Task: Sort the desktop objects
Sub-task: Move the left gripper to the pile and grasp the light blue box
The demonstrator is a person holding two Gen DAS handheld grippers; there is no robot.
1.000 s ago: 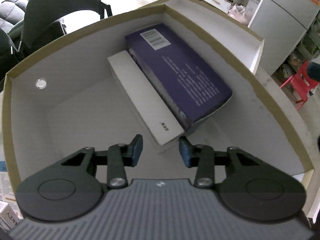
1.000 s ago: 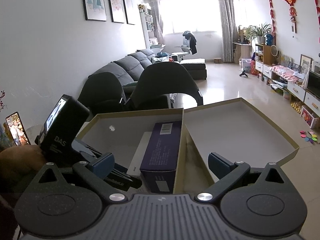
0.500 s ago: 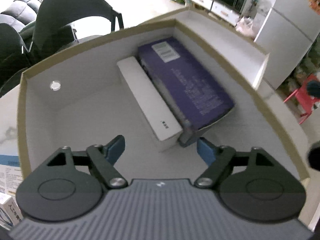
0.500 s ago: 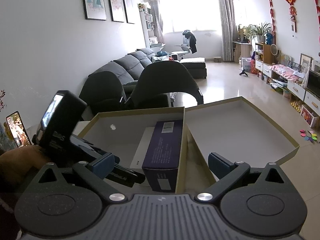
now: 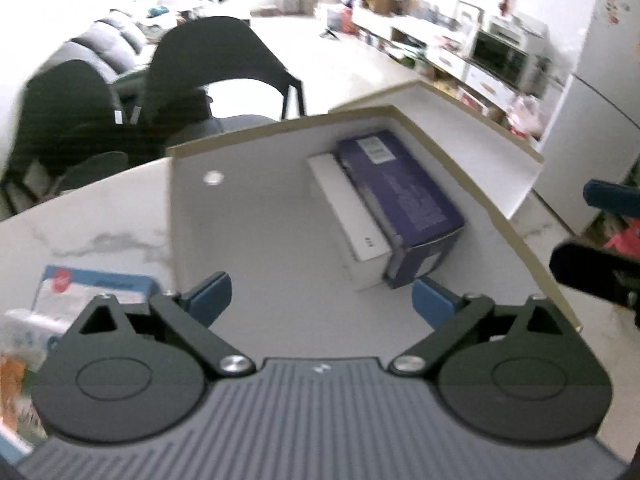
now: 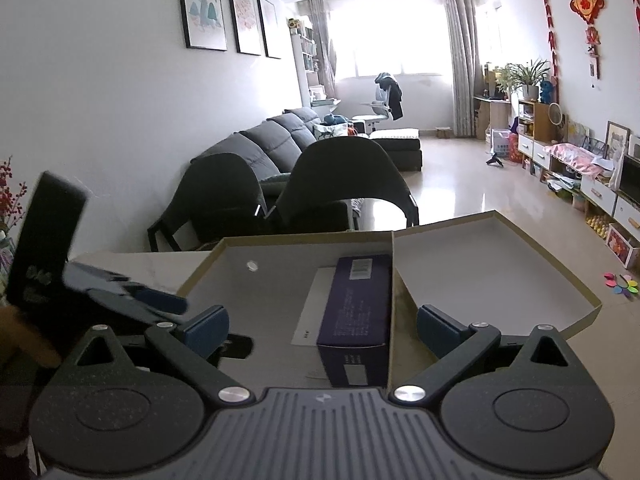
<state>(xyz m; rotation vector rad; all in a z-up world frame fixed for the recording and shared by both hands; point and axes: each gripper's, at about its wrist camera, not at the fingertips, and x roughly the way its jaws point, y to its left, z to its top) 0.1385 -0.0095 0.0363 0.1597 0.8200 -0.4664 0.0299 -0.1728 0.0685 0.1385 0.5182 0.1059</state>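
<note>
Two boxes lie side by side in the open cardboard box (image 5: pixel 280 216): a white box (image 5: pixel 348 216) and a purple box (image 5: pixel 400 192), long sides touching, the purple one against the tray's right wall. In the left wrist view both sit ahead of the left gripper (image 5: pixel 320 300), their near ends just beyond its right blue pad and clear of both fingers (image 5: pixel 210 298); only bare white box floor lies between the pads. Those fingers are spreading, almost fully apart, touching nothing. To their left, on the marbled surface (image 5: pixel 100 216) outside the cardboard box, lies a blurred blue-and-white packet (image 5: pixel 92 288). At that view's right edge a dark blurred piece of the other tool (image 5: pixel 592 276) juts in. In the right wrist view the right gripper (image 6: pixel 322 330) hangs over the near edge of the same cardboard box, its fingers (image 6: pixel 438 330) standing wide and empty. The purple box (image 6: pixel 356 316) lies lengthwise between and beyond the two pads, its near end facing the camera, with no pad on it; the white box (image 6: pixel 314 308) shows beside it on the left. The open lid (image 6: pixel 480 264) spreads out to the right past a cardboard divider. At left the left gripper's dark body (image 6: pixel 44 248) shows, blurred, above the surface, with part of a hand (image 6: pixel 24 332) beneath it
</note>
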